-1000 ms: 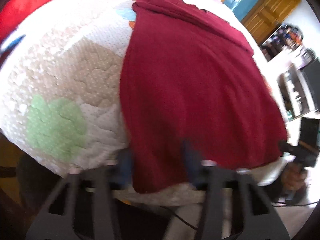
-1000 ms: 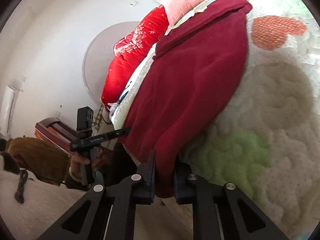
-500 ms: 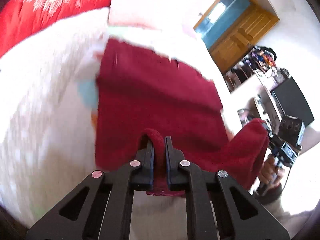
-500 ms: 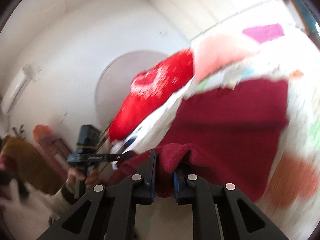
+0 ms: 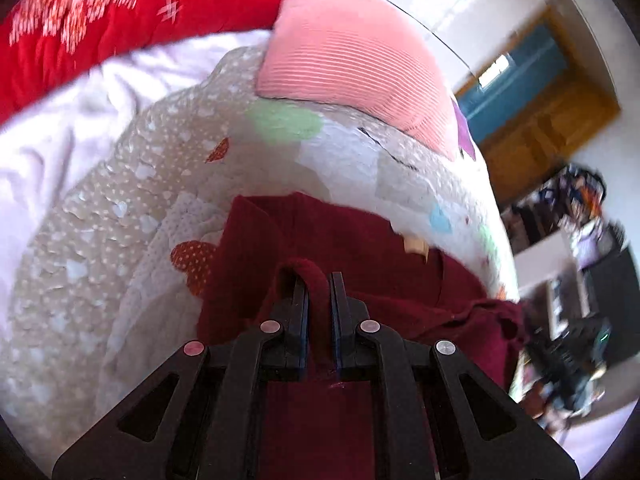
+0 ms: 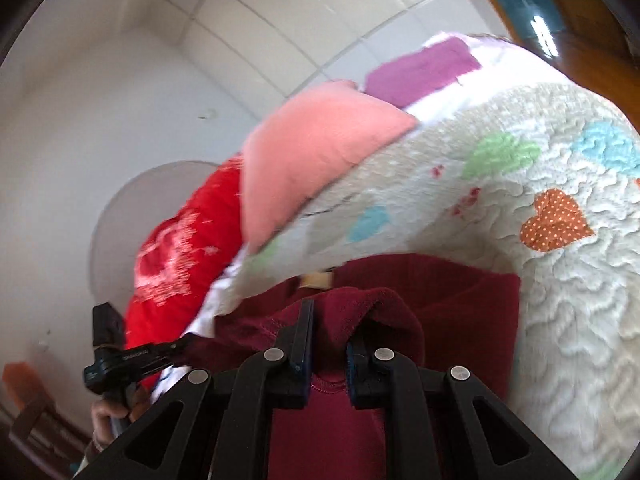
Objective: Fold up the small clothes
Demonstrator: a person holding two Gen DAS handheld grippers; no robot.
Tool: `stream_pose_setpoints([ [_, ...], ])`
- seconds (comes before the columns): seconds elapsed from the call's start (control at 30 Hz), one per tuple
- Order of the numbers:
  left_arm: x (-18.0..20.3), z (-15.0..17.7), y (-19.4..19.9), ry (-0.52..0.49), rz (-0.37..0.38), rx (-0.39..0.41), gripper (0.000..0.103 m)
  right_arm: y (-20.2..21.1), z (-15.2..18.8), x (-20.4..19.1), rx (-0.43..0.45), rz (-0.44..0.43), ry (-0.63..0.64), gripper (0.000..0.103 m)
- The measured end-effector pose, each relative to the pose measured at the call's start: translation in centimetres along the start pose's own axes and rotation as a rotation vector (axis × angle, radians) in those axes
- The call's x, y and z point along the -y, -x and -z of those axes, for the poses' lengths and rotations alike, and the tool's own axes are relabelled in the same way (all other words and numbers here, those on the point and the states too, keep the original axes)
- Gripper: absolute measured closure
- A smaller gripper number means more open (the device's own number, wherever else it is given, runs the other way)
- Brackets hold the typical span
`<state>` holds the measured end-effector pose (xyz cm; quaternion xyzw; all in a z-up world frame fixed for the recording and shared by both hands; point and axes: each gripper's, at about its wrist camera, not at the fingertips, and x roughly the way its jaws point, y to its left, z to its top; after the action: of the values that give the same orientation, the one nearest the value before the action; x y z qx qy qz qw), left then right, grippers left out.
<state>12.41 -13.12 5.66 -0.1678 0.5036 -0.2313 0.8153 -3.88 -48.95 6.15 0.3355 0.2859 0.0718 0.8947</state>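
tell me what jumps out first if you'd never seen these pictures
The dark red garment fills the near middle of both views, its edge bunched and pinched in the left gripper and in the right gripper. It lies on a pale quilt with coloured hearts. Beyond it, at the far end of the bed, sit a pink pillow and a bright red blanket.

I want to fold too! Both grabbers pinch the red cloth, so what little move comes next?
Probably lower both held corners onto the far edge, then let go. The left gripper and right gripper each pinch the dark red garment, already doubled over near its tan label.
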Motion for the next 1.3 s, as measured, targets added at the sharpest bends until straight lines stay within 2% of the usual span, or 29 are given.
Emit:
stream_pose_setpoints([
  [0.03,-0.3,-0.4,-0.2,0.017,0.016,-0.005,0.094,-0.9,-0.5,0.2,-0.006,0.024,0.003,0.090],
  [0.07,-0.3,-0.8,-0.3,0.029,0.027,-0.007,0.092,-1.6,-0.9,0.3,-0.021,0.050,0.006,0.081],
  [0.1,-0.4,-1.1,-0.1,0.033,0.038,-0.010,0.086,-2.1,-1.2,0.3,-0.037,0.076,0.004,0.061],
  [0.17,0.1,-1.4,0.8,0.013,0.032,0.005,0.063,-1.1,-1.6,0.4,-0.010,0.122,-0.014,0.048],
  [0.2,0.3,-1.5,1.5,-0.003,0.010,0.035,0.040,0.2,-1.7,0.5,0.027,0.120,-0.019,0.048],
  [0.23,0.5,-1.7,2.5,-0.015,-0.013,0.081,0.032,1.6,-1.7,0.7,0.060,0.105,-0.025,0.048],
  [0.3,0.7,-1.8,4.0,-0.008,-0.017,0.163,0.030,3.6,-1.7,0.4,0.092,0.100,-0.021,0.048],
  [0.33,0.8,-1.7,4.3,-0.009,-0.011,0.171,0.030,4.0,-1.5,-0.1,0.091,0.114,0.001,0.048],
  [0.47,1.9,-0.8,2.4,-0.039,-0.014,0.126,0.030,2.6,-0.3,-3.3,0.006,0.166,0.183,0.060],
  [0.6,2.7,0.3,-1.2,-0.078,-0.072,0.064,0.030,-1.8,0.8,-5.0,-0.103,0.248,0.290,0.064],
  [0.67,2.4,0.2,-2.9,-0.098,-0.152,0.063,0.030,-4.1,0.8,-4.4,-0.135,0.325,0.319,0.064],
  [0.73,1.8,-0.1,-4.4,-0.095,-0.200,0.039,0.030,-5.4,0.1,-2.8,-0.118,0.476,0.327,0.064],
  [0.77,1.2,-0.3,-5.1,-0.084,-0.214,0.030,0.030,-5.9,-0.3,-1.7,-0.126,0.506,0.304,0.064],
  [0.83,0.9,-0.6,-5.9,-0.089,-0.238,0.052,0.030,-6.8,-1.0,0.7,-0.145,0.498,0.221,0.067],
  [0.93,1.6,-0.6,-6.2,-0.132,-0.290,0.064,0.030,-7.0,-1.4,1.3,-0.125,0.489,0.208,0.067],
  [1.13,2.3,0.6,-4.3,-0.178,-0.326,0.097,0.030,-3.9,-1.1,-0.6,-0.093,0.447,0.204,0.065],
  [1.23,2.9,1.2,-3.2,-0.203,-0.339,0.114,0.030,-0.9,0.1,-2.9,-0.044,0.425,0.263,0.064],
  [1.3,3.3,1.8,-2.5,-0.225,-0.339,0.121,0.030,0.1,1.1,-3.9,-0.046,0.436,0.290,0.064],
])
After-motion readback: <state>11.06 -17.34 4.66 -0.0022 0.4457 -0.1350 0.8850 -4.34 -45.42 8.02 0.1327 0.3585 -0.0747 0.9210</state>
